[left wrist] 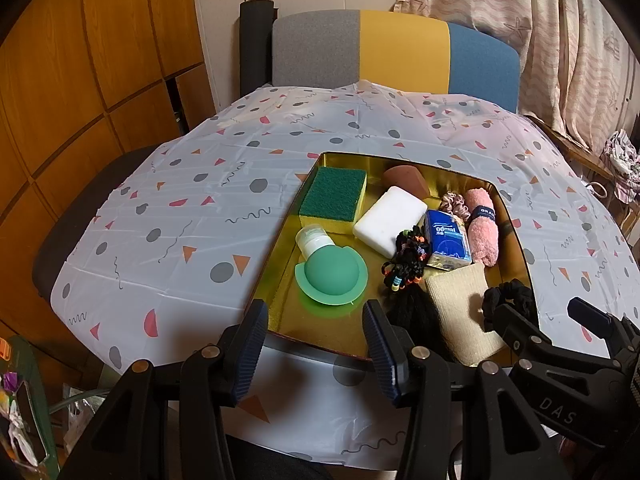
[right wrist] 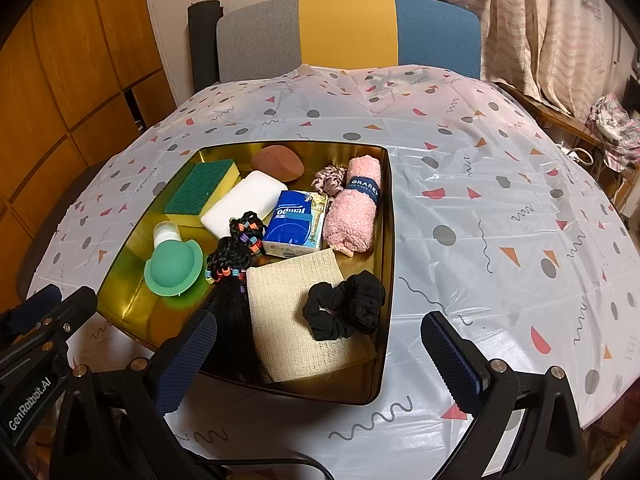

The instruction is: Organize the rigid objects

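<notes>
Gold tray (right wrist: pixel 384 264): sits on the tabletop (right wrist: pixel 500 208) under a patterned plastic cover; every item in view lies inside it, none on the cover.
Contents, rigid: green silicone bottle (right wrist: pixel 174 266) with a white cap at the tray's left, lying on its side; white block (right wrist: pixel 244 202) behind it; blue tissue pack (right wrist: pixel 294 226) mid-tray, firm but crushable.
Contents, soft: green-and-yellow sponge (right wrist: pixel 200 192), brown sponge (right wrist: pixel 278 165), pink rolled towel (right wrist: pixel 354 210), mauve scrunchie (right wrist: pixel 330 180), black scrunchie (right wrist: pixel 346 306), beige cloth (right wrist: pixel 298 312), black braided hair piece with coloured beads (right wrist: pixel 236 264).
Left gripper (left wrist: pixel 316 344): your jaws stand apart with nothing between them, held at the tray's near edge just short of the bottle.
Right gripper (right wrist: pixel 320 360): your jaws stand wide and empty, over the near right corner, by the black scrunchie.
Stage: rigid and soft items lie mixed in one tray; where sorted pieces should go is not shown, so judge no further.
Handling, bottle: likely light, its rubbery body yielding and grippy; the domed end would probably slip, so take it across the neck below the cap.
Handling, white block: looks stiff and smooth; take it across the short sides.
Risk: braid strands lie against the bottle's flange and may drag along.
</notes>
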Demonstrator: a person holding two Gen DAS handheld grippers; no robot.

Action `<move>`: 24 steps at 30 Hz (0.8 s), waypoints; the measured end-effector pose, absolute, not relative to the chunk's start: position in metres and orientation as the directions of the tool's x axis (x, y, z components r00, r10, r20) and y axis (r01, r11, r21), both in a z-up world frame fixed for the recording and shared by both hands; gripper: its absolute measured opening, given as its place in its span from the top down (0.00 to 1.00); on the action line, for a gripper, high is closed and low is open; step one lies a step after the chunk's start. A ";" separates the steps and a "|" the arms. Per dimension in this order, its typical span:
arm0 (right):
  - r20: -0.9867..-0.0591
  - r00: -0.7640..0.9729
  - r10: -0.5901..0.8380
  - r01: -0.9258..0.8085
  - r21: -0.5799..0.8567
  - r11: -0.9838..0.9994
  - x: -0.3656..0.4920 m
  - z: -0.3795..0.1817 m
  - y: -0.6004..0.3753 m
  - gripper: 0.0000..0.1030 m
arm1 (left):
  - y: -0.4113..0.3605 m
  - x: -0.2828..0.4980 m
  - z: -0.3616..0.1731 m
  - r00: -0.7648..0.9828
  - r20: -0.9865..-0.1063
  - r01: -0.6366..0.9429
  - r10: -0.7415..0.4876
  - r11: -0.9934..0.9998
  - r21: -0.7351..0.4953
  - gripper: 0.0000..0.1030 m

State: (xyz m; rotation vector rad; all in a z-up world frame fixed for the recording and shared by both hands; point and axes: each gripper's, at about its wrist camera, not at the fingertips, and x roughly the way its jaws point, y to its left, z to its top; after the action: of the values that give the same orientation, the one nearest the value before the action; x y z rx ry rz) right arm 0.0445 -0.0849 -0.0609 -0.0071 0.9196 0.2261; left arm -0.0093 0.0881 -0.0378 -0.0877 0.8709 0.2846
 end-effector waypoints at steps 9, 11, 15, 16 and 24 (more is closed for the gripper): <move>-0.789 0.584 0.190 -0.194 0.091 0.977 0.044 -0.061 -0.086 0.00 | 0.088 -0.009 -0.039 0.607 -0.767 -0.278 0.208 0.960 0.040 0.52; -0.790 0.583 0.191 -0.195 0.092 0.977 0.044 -0.061 -0.086 0.00 | 0.088 -0.009 -0.039 0.608 -0.767 -0.278 0.205 0.960 0.036 0.52; -0.790 0.582 0.190 -0.192 0.093 0.977 0.044 -0.062 -0.086 0.00 | 0.087 -0.009 -0.040 0.609 -0.767 -0.277 0.204 0.960 0.036 0.52; -0.790 0.583 0.188 -0.191 0.091 0.977 0.044 -0.062 -0.086 0.00 | 0.087 -0.009 -0.040 0.609 -0.766 -0.277 0.206 0.960 0.038 0.52; -0.793 0.579 0.190 -0.191 0.094 0.977 0.044 -0.063 -0.086 0.00 | 0.088 -0.008 -0.041 0.606 -0.771 -0.274 0.196 0.961 0.029 0.52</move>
State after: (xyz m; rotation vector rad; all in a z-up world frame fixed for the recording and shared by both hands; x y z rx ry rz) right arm 0.0444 -0.0860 -0.0631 -0.0016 0.9268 0.2231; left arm -0.0083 0.0877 -0.0407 -0.0952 0.8788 0.2723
